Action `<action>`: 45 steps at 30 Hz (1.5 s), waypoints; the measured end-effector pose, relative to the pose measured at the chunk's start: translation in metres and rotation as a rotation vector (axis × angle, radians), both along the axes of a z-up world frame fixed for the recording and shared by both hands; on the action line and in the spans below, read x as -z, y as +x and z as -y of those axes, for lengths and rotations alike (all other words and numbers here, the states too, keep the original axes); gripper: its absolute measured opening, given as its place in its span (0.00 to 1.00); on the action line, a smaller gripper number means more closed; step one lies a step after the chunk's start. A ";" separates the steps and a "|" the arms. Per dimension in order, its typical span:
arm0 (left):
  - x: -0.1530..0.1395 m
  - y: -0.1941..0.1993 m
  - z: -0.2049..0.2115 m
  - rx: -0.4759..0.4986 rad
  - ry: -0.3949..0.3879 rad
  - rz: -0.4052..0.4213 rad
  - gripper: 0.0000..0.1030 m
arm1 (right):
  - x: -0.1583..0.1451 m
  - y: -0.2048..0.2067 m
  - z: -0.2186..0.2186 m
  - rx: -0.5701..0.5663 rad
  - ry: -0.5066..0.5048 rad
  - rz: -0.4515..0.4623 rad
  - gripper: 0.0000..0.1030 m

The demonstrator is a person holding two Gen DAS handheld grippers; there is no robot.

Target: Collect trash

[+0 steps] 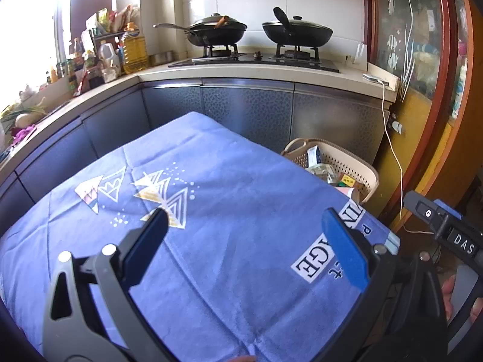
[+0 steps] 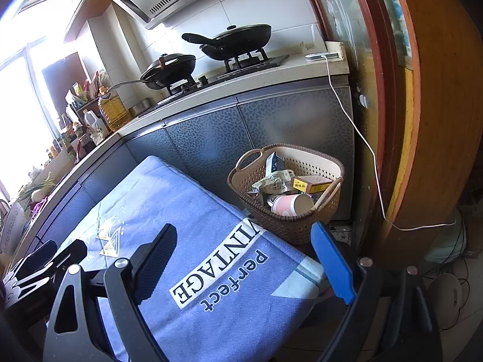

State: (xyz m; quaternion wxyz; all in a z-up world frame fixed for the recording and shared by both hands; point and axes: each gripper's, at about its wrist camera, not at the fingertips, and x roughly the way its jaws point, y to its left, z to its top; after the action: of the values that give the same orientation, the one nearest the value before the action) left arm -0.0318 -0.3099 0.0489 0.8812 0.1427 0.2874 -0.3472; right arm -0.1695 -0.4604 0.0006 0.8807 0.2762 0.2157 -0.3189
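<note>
— Looking at the left hand-held gripper (image 1: pixel 252 226), what do you see?

— Its two fingers stand wide apart and nothing is between them. It hangs above the blue cloth (image 1: pixel 211 181) that covers a flat surface in front of the kitchen cabinets (image 1: pixel 247 111).

— And the right hand-held gripper (image 2: pixel 246 249)?

— The same: spread wide, holding nothing. It is over the corner of the cloth where the white label with "VINTAGE" (image 2: pixel 217 262) is printed. Its blue finger (image 2: pixel 332 265) is on the side near the basket (image 2: pixel 289 226).

— Where is the trash?

— It lies in the brown woven basket, which stands lower than the cloth, just beside its corner and in front of the cabinets. Inside I can see a pink and white paper cup (image 2: pixel 291 205) lying on its side, a yellow small box (image 2: pixel 311 182), a crumpled wrapper (image 2: pixel 271 182) and a blue and white carton (image 2: pixel 274 161). Other pieces are under them, too dark to tell.

— Is any trash on the cloth?

— I see only the printed triangles (image 1: pixel 135 190) on it.

— What is behind?

— The counter (image 1: pixel 256 72) carries a gas stove with two black pans (image 1: pixel 297 31), both with lids. A white cable (image 2: pixel 362 138) hangs down from the counter's right end. Bottles, one of yellow oil (image 1: pixel 134 48), stand at the left near the bright window.
</note>
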 end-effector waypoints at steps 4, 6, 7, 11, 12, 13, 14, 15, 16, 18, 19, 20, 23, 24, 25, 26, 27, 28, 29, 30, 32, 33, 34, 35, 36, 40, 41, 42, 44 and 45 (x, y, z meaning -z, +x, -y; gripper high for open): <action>-0.001 0.000 0.000 -0.010 0.005 0.004 0.94 | -0.001 0.001 -0.001 -0.003 -0.001 0.000 0.87; -0.002 -0.001 0.000 -0.010 0.004 0.008 0.94 | -0.001 0.001 -0.001 -0.003 0.000 0.001 0.87; -0.002 -0.001 0.000 -0.010 0.003 0.011 0.94 | -0.001 0.001 -0.001 -0.003 -0.001 0.000 0.87; -0.003 -0.002 0.001 -0.013 0.008 0.009 0.94 | -0.002 0.002 -0.001 -0.003 -0.001 0.003 0.87; -0.003 -0.002 0.001 -0.013 0.009 0.006 0.94 | -0.002 0.001 -0.001 -0.003 -0.001 0.004 0.87; -0.003 -0.001 0.001 -0.013 0.012 0.003 0.94 | -0.003 0.001 -0.001 -0.004 -0.002 0.004 0.87; -0.003 -0.001 0.001 -0.013 0.014 -0.001 0.94 | -0.003 0.001 -0.001 -0.004 -0.002 0.004 0.87; -0.003 -0.001 0.001 -0.013 0.014 -0.003 0.94 | -0.003 0.001 -0.001 -0.005 -0.001 0.004 0.87; -0.002 -0.001 0.001 -0.014 0.014 -0.002 0.94 | -0.003 0.001 -0.001 -0.004 -0.001 0.004 0.87; -0.002 -0.001 0.001 -0.015 0.015 0.000 0.94 | -0.003 0.001 -0.002 -0.003 -0.002 0.004 0.87; -0.002 -0.001 0.001 -0.014 0.014 0.001 0.94 | -0.003 0.001 -0.002 -0.003 -0.002 0.004 0.87; -0.003 -0.002 0.001 -0.013 0.015 0.003 0.94 | -0.002 0.001 -0.001 -0.004 -0.001 0.004 0.87; -0.003 -0.002 0.001 -0.014 0.016 0.007 0.94 | -0.003 0.000 -0.002 -0.004 0.000 0.005 0.87; -0.003 -0.003 0.001 -0.014 0.016 0.009 0.94 | -0.003 0.000 -0.002 -0.003 0.001 0.005 0.87; -0.003 -0.003 0.001 -0.015 0.017 0.011 0.94 | -0.003 0.000 -0.001 -0.004 0.000 0.005 0.87; -0.003 -0.003 0.001 -0.017 0.018 0.013 0.94 | -0.003 0.000 -0.002 -0.004 0.000 0.006 0.87; -0.004 -0.003 0.001 -0.017 0.020 0.014 0.94 | -0.003 0.000 -0.001 -0.004 0.000 0.005 0.87; -0.003 -0.004 0.001 -0.017 0.022 0.015 0.94 | -0.003 0.000 -0.001 -0.003 0.000 0.006 0.87; -0.003 -0.003 0.001 -0.016 0.023 0.016 0.94 | -0.003 0.000 -0.001 -0.004 0.001 0.006 0.87; -0.003 -0.004 0.001 -0.016 0.025 0.016 0.94 | -0.003 0.001 -0.001 -0.004 0.001 0.005 0.87; -0.003 -0.004 0.001 -0.015 0.028 0.017 0.94 | -0.003 0.001 -0.001 -0.006 0.003 0.004 0.87; -0.003 -0.004 0.002 -0.016 0.030 0.019 0.94 | -0.003 0.001 -0.002 -0.006 0.004 0.004 0.87; -0.003 -0.005 0.002 -0.016 0.032 0.020 0.94 | -0.003 0.001 -0.002 -0.006 0.005 0.005 0.87; -0.003 -0.005 0.002 -0.015 0.033 0.021 0.94 | -0.003 0.001 -0.002 -0.006 0.006 0.005 0.87; -0.003 -0.005 0.002 -0.015 0.034 0.021 0.94 | -0.003 0.001 -0.002 -0.006 0.006 0.005 0.87; -0.002 -0.007 0.004 -0.011 0.039 0.019 0.94 | -0.002 0.000 -0.002 -0.004 0.007 0.005 0.87; -0.001 -0.007 0.005 -0.009 0.043 0.020 0.94 | -0.002 0.000 -0.002 -0.003 0.008 0.006 0.87; -0.001 -0.008 0.005 -0.007 0.046 0.021 0.94 | -0.001 0.000 -0.002 -0.002 0.010 0.006 0.87; 0.000 -0.009 0.007 -0.003 0.051 0.021 0.94 | 0.000 -0.001 -0.002 -0.001 0.012 0.006 0.87; 0.001 -0.009 0.007 -0.001 0.053 0.021 0.94 | 0.000 -0.001 -0.002 -0.001 0.013 0.005 0.87</action>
State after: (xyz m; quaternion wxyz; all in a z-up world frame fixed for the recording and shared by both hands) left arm -0.0410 -0.3167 0.0482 0.8803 0.1695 0.2873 -0.3373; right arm -0.1702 -0.4581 0.0003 0.8795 0.2826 0.2157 -0.3163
